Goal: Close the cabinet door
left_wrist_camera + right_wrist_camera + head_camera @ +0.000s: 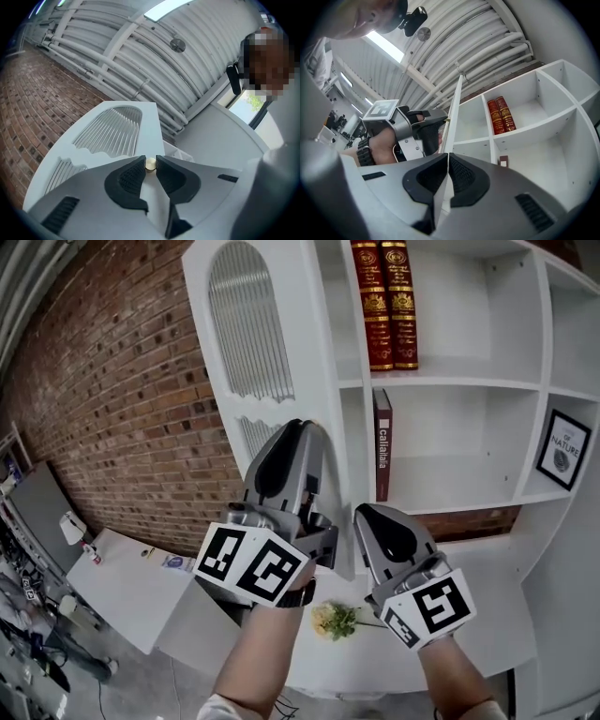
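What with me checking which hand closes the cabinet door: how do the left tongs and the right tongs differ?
The left tongs stand apart, clamped on the door's small brass knob; the right tongs are together, with nothing gripped. The left tongs face the open door's front; the right tongs sit beside its free edge, toward the shelves. Both are grey with black ribbed pads.

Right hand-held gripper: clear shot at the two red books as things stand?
Probably yes. The cabinet door stands swung open to the left, so the red books sit uncovered above the right hand-held gripper; nothing crosses between them.
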